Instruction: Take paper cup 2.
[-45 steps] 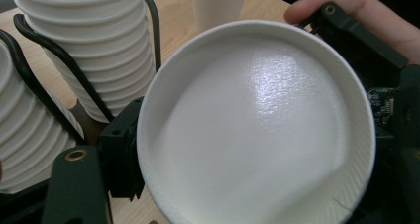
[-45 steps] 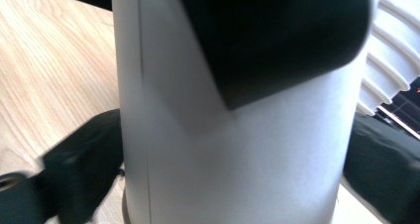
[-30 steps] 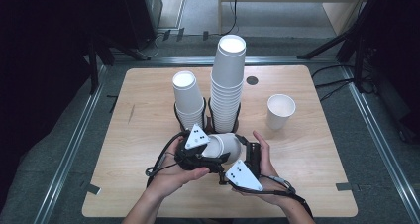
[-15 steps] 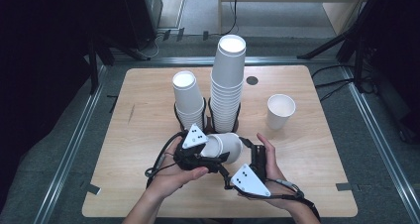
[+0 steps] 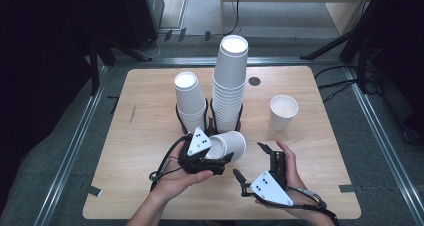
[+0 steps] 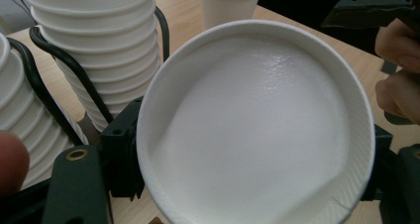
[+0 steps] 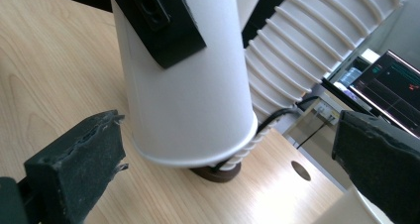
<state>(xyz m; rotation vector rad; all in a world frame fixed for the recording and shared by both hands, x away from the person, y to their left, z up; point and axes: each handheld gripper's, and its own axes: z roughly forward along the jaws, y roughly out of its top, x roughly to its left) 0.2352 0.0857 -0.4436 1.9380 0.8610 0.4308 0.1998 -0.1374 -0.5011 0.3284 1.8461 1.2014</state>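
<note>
Since a second ago, the right gripper (image 5: pixel 248 160) has drawn back toward the table's (image 5: pixel 150 86) near edge, jaws wide and empty.
One paper cup (image 5: pixel 229 145) is gripped sideways in the left gripper (image 5: pixel 220 158), near the table's middle just before the tall stack (image 5: pixel 230 86); placing it seems left. Left hand level, right angled up.

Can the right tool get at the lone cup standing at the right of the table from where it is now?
Probably yes. The right tool is open and empty, and bare table lies between it and the lone cup. The left tool, shut on another cup, sits off to the side.
</note>
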